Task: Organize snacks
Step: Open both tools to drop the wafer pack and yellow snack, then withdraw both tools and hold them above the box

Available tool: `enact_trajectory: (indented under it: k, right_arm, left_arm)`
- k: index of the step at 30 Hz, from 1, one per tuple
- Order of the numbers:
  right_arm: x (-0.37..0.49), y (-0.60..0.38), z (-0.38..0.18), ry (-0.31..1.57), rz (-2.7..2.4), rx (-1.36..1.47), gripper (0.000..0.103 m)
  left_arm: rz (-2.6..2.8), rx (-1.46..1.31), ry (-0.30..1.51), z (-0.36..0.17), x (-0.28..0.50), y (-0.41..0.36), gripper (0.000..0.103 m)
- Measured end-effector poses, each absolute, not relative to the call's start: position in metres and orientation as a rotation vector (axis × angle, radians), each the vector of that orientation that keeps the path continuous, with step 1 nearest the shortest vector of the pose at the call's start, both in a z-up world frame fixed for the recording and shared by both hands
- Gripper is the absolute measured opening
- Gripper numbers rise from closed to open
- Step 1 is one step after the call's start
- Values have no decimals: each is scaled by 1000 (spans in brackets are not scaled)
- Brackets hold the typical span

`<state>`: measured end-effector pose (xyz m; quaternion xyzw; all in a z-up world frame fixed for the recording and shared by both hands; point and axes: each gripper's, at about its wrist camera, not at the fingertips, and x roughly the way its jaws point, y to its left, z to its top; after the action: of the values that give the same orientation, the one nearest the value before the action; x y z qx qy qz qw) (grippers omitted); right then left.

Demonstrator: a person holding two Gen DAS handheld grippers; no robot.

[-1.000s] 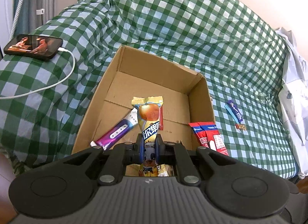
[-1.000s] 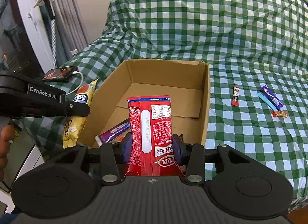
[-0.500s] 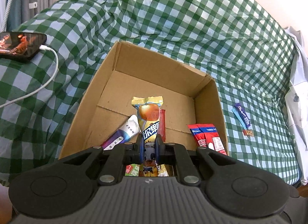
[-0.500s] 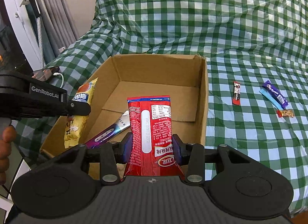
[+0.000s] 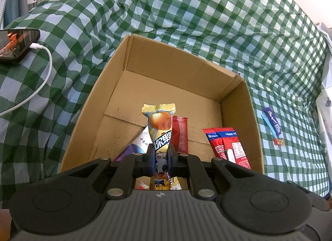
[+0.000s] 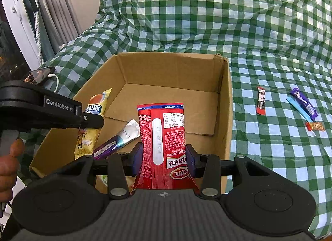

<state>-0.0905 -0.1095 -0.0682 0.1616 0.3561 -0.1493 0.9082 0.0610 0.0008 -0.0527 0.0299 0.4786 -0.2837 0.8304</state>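
Note:
An open cardboard box [image 5: 186, 69] [image 6: 226, 100] sits on a green checked cloth. My left gripper [image 5: 160, 155] is shut on a yellow snack packet [image 5: 160, 129] and holds it over the box's near left part; the packet also shows in the right wrist view [image 6: 93, 120]. My right gripper [image 6: 165, 156] is shut on a red snack bag [image 6: 164, 133] over the box's near right part; the bag also shows in the left wrist view [image 5: 228, 143]. A purple and silver packet [image 6: 118, 139] lies in the box, beside a red packet [image 5: 180, 133].
On the cloth right of the box lie a red bar [image 6: 261, 101], a purple bar [image 6: 304, 104], a blue stick [image 6: 298, 110] and a small orange sweet [image 6: 315, 126]. A phone [image 5: 16, 44] with a white cable [image 5: 39, 83] lies left of the box.
Both grippers have moved forward, closer to the box, with their packets still held. The box looks larger and the phone has slid toward the left edge.

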Motion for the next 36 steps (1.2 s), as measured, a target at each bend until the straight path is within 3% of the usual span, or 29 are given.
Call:
enact_trajectory:
  k: [12, 14, 16, 18, 20, 23, 36]
  right_arm:
    - [-81, -119, -74, 737, -322, 331, 45]
    - [-80, -121, -74, 743, -324, 343, 47]
    - [-79, -124, -73, 752, -328, 372, 53]
    - [-80, -126, -68, 755, -341, 396, 66]
    - [-84, -125, -61, 759, -345, 402, 82]
    - [-100, -114, -50, 749, -338, 411, 87]
    - [-175, -32, -18, 683, -282, 298, 92]
  left_arm:
    - [-592, 92, 1033, -61, 66, -11, 13]
    - [-598, 91, 1036, -60, 67, -10, 30]
    - [-601, 95, 1029, -54, 66, -7, 86]
    - [-571, 95, 988, -46, 62, 2, 103]
    - [-552, 116, 949, -38, 54, 15, 103]
    - [-548, 133, 946, -29, 39, 38, 103]
    - [-524, 177, 855, 8, -59, 95, 103]
